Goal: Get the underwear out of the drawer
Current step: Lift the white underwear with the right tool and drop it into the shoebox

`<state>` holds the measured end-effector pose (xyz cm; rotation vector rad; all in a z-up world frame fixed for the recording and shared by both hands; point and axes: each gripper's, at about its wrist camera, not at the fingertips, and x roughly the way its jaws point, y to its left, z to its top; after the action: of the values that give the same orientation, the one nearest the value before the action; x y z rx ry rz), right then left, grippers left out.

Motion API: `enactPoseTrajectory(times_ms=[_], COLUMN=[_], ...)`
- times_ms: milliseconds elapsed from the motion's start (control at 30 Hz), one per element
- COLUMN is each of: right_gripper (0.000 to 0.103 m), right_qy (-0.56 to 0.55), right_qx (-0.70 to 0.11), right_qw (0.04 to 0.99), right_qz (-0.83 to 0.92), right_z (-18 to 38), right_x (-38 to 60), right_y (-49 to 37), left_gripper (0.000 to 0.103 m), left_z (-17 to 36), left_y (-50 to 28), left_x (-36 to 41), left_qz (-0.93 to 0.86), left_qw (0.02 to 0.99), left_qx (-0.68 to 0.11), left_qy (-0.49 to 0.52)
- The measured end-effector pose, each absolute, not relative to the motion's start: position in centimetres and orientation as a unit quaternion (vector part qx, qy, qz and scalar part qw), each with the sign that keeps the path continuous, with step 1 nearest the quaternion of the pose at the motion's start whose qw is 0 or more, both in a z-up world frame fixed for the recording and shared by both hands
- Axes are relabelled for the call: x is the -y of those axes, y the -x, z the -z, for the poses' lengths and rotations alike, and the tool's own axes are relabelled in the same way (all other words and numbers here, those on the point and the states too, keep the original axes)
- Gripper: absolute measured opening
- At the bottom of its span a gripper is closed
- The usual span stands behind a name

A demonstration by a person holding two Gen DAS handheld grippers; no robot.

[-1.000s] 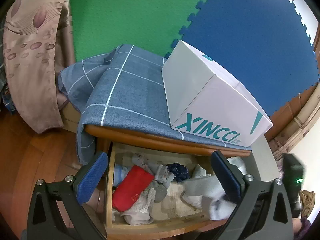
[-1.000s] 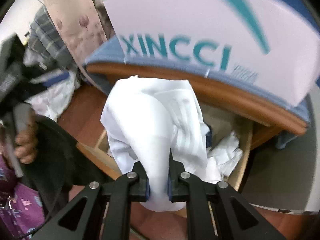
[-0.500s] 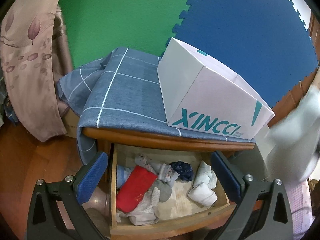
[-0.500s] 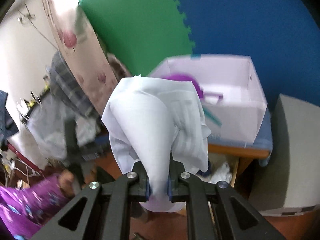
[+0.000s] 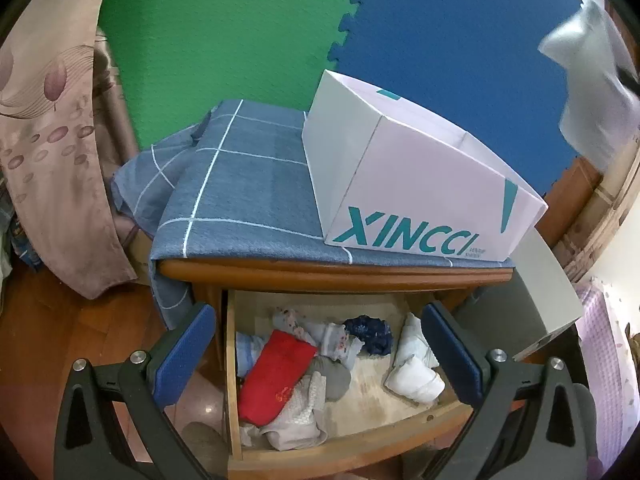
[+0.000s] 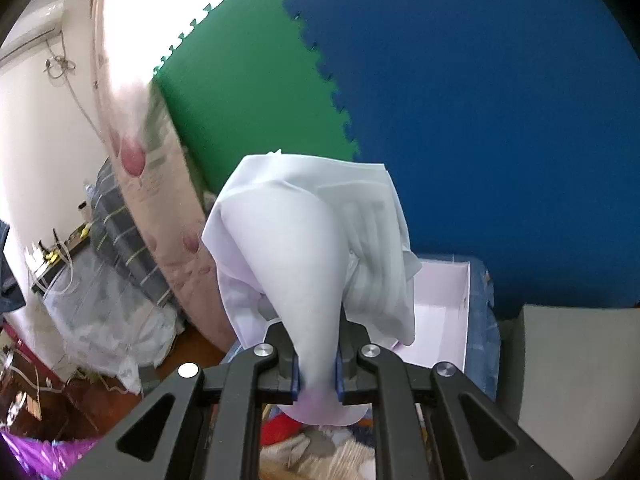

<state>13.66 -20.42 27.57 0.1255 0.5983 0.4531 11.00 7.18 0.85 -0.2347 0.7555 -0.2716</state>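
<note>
Blue wall behind; right claw (image 6: 316,368) lifted white underwear (image 6: 316,248) above drawer (image 5: 340,432).

Drawer (image 5: 344,446) open from above; nightstand top (image 5: 332,272) overhangs rear; box (image 5: 416,184) occupies top.

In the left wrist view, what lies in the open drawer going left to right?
Red folded garment → grey garment → dark blue patterned garment → white folded garments, all in the wooden drawer.

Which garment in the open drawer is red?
The folded red piece at the drawer's left side, lying on pale clothes; the rest are white, grey, light blue or navy.
</note>
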Motion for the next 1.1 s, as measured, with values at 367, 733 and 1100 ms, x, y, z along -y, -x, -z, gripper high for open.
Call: enactPoseTrajectory(times_ms=[367, 733, 1100], right_gripper=[0.011, 0.011, 0.013], right_qy=[-0.056, -0.018, 0.026], right_qx=[-0.334, -0.411, -0.465], right_qw=[0.927, 0.905, 0.88], right_qz=[-0.159, -0.109, -0.089], right_z=[-24.0, -16.7, -12.2], right_x=[20.5, 19.2, 16.8], right_y=[-21.9, -27.4, -29.7], left_gripper=[0.102, 0.102, 0.102], left_z=[-0.8, -0.6, -0.3], left_y=[-10.7, -10.8, -10.7], left_x=[-6.0, -5.1, -4.8], left_qz=[0.133, 0.129, 0.13], left_qw=[0.918, 0.918, 0.916], left_qx=[-0.364, -0.37, -0.378], left_qy=[0.086, 0.054, 0.042])
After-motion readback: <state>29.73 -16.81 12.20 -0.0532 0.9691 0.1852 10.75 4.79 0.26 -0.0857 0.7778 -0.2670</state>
